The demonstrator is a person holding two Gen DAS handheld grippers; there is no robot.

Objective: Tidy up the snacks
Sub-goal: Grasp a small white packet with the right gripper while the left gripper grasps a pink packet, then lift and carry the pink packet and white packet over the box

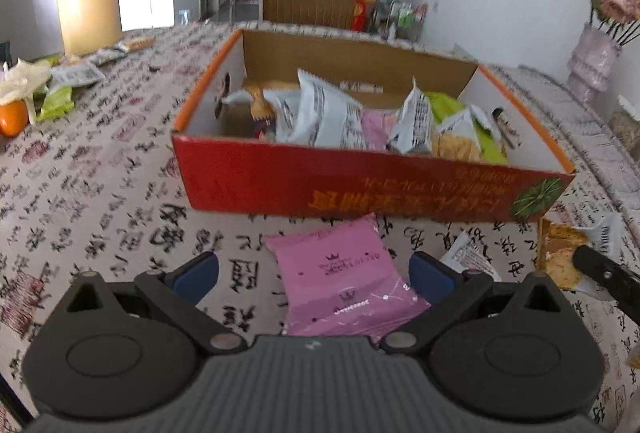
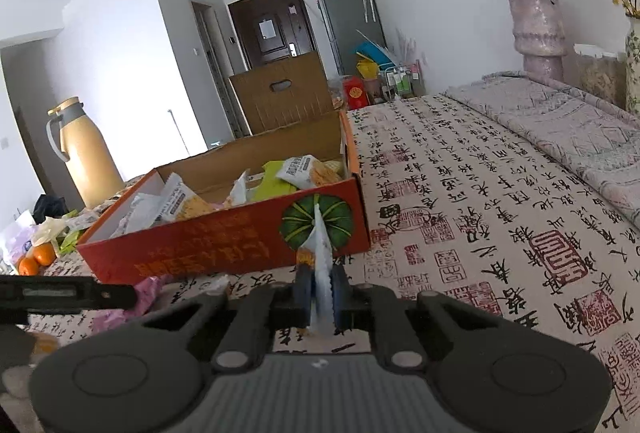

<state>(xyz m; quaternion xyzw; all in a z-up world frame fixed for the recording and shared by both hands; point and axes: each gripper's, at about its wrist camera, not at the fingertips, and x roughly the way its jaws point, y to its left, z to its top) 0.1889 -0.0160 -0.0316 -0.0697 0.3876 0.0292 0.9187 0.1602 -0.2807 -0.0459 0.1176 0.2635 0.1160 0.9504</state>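
Blue-padded left gripper (image 1: 314,273) stands spread at lower centre around a pink snack packet (image 1: 344,281), pads clear of it. Right gripper (image 2: 321,293) pinches a white snack packet (image 2: 322,253) edge-on. Calligraphy tablecloth (image 2: 480,213) lies bare to the right. Beyond, centre frame, the red cardboard box (image 1: 360,185) holds mixed packets.

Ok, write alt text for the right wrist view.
The right tool is shut on the edge of a white snack packet, just in front of a red cardboard box of snacks on a calligraphy-print tablecloth. A yellow thermos stands behind the box and a vase of flowers far right.
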